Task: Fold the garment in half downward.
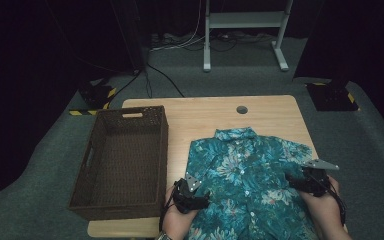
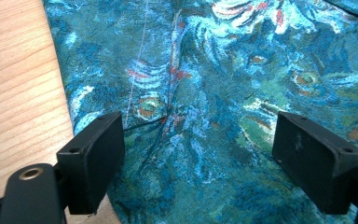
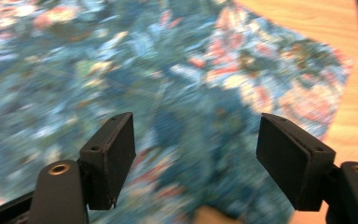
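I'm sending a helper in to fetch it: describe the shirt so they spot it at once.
Start at the wooden table. To the right of the dark woven basket lies the shirt, spread flat with its collar pointing away from the person. It is the only piece of cloth there, teal with a floral print.

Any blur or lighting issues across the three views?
High view: surroundings dark, table and shirt lit and sharp. Left gripper view: crisp, shirt's print clear. Right gripper view: shirt's print smeared by motion blur, jaws sharp.
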Demonstrator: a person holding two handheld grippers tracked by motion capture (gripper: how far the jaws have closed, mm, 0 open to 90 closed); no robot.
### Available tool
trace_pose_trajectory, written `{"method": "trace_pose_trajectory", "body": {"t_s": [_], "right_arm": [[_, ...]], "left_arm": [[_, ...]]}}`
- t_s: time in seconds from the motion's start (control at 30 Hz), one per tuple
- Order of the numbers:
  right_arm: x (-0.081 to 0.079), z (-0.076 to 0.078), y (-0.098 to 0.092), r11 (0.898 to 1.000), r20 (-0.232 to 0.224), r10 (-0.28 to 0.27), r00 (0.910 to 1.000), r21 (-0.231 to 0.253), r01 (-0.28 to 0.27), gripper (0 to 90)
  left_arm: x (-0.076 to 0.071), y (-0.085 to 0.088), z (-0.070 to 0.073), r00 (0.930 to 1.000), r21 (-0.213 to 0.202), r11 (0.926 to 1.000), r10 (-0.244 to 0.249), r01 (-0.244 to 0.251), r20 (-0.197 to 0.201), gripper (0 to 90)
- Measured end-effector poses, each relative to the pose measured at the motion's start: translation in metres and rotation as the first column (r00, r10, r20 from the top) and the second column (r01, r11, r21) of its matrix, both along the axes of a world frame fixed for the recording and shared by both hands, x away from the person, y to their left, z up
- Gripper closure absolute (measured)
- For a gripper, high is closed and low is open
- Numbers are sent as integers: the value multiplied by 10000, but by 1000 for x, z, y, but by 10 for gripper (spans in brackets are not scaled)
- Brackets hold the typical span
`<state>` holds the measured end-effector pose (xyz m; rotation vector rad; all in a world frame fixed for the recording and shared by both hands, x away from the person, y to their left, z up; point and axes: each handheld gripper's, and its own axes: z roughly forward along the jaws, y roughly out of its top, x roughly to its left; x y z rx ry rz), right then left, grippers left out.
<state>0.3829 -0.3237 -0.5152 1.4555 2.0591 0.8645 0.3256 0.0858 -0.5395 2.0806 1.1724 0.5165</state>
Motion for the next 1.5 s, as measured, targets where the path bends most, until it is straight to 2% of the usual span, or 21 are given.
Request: {"method": "trace_pose_trajectory", "body": {"t_s": [0.27, 0.5, 0.63, 0.9, 1.13, 1.23, 1.37, 1.5], "right_arm": [[33, -5, -22, 9982, -113, -592, 9982, 60, 593, 334], [48, -11, -40, 9910, -175, -1297, 9914, 312, 1302, 350], [54, -14, -48, 9879, -264, -1494, 9884, 385, 1504, 365], [59, -14, -53, 9863, -268, -1611, 9866, 314, 1619, 386], [62, -13, -56, 9845, -273, -1684, 9853, 455, 1695, 426], [64, -12, -55, 9847, -296, -1658, 9857, 485, 1671, 454], [65, -14, -53, 9864, -373, -1623, 9860, 221, 1632, 494], [63, -13, -54, 9849, -371, -1704, 9847, 242, 1714, 556]], "left_arm": [[0, 2, -3, 9999, -202, 9998, -86, 87, 66, 152], [0, 2, -4, 9997, -192, 9995, -245, 245, 29, 121], [1, 2, -3, 9997, -174, 9995, -248, 249, 9, 115], [1, 1, -4, 9995, -146, 9994, -307, 306, -23, 102], [1, 1, -4, 9994, -152, 9993, -339, 338, -26, 98], [1, 1, -4, 9994, -153, 9993, -334, 334, -31, 98], [1, 1, -4, 9994, -153, 9993, -336, 335, -29, 98], [1, 1, -4, 9994, -148, 9993, -342, 342, -29, 98]]}}
